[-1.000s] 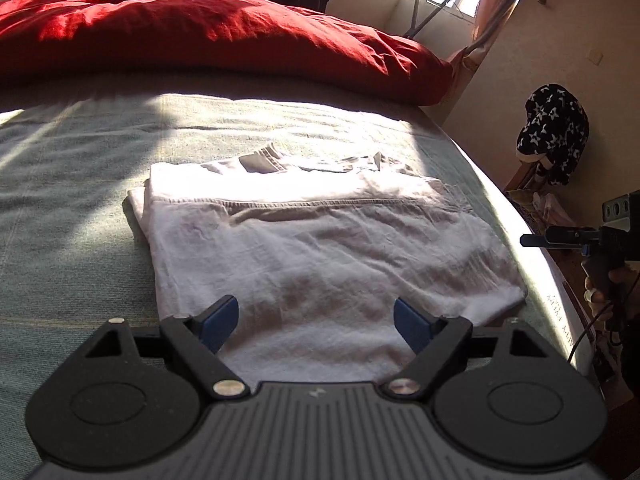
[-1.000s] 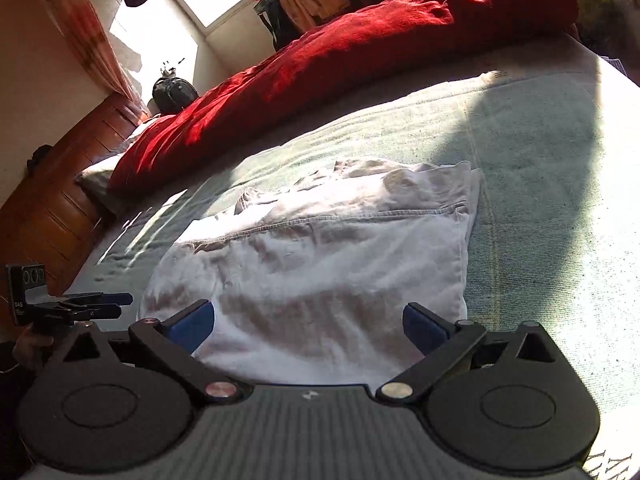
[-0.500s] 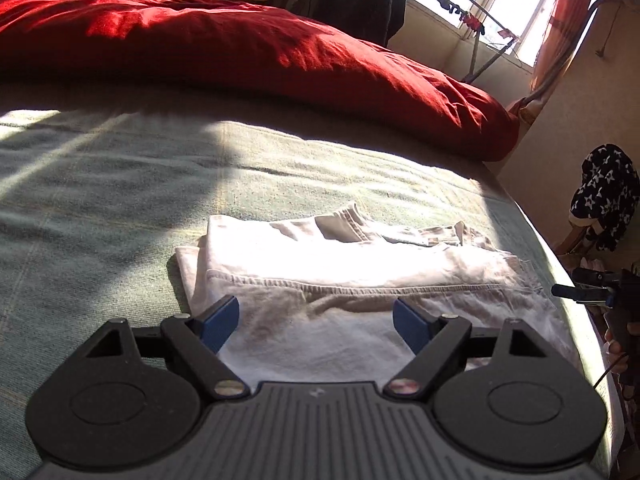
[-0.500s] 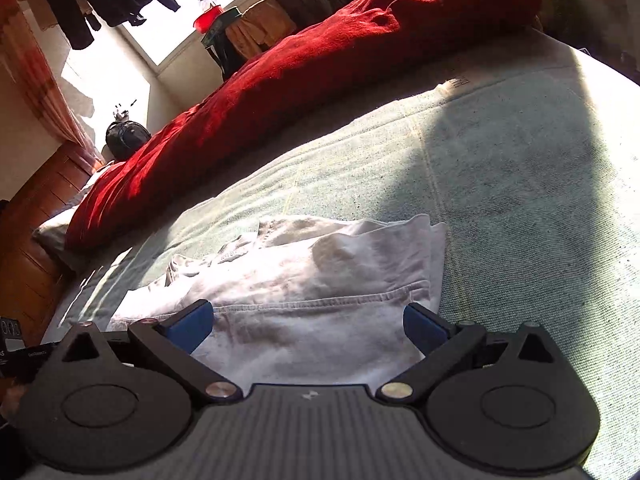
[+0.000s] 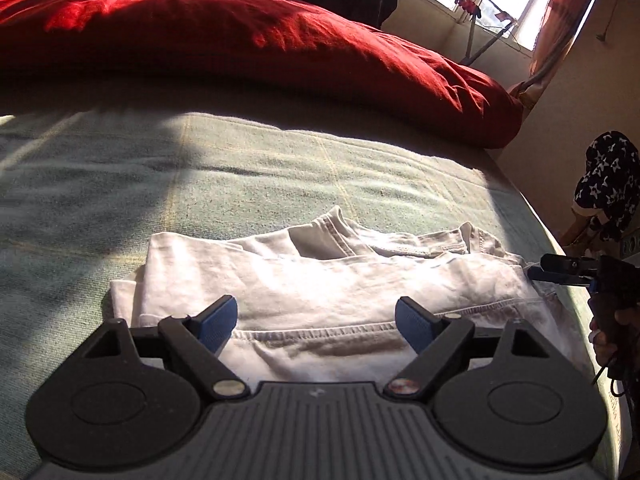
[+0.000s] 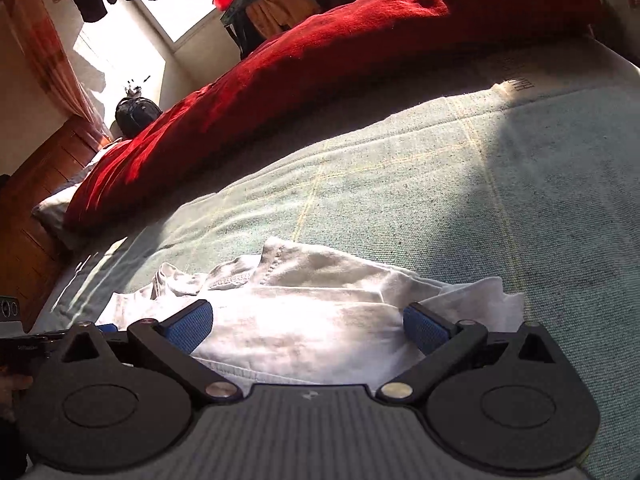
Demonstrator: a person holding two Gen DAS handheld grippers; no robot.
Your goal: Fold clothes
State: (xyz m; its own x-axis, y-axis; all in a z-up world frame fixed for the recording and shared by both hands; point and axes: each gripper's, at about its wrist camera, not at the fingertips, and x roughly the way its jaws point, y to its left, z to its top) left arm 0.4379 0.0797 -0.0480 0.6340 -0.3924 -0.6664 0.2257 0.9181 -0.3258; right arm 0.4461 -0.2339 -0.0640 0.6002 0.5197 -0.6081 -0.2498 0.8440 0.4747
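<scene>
A white garment (image 5: 320,292) lies folded flat on the green blanket (image 5: 280,176), its stitched hem and collar end toward the far side. My left gripper (image 5: 316,320) hovers open low over the garment's near part, blue pads wide apart, nothing between them. In the right wrist view the same white garment (image 6: 312,312) fills the gap of my open right gripper (image 6: 308,324), which is also empty. The right gripper (image 5: 560,270) shows at the garment's right edge in the left wrist view, held by a hand (image 5: 612,332). The garment's near edge is hidden behind both gripper bodies.
A red duvet (image 5: 240,40) is heaped along the far side of the bed. The bed's right edge (image 5: 560,248) drops beside a wall, where a dark star-patterned cloth (image 5: 608,184) hangs. A wooden headboard (image 6: 24,208), black bag (image 6: 136,114) and windows lie beyond.
Both grippers have dropped lower and moved forward over the garment, so less of it shows ahead of the fingers. Both stayed open. The garment has not moved.
</scene>
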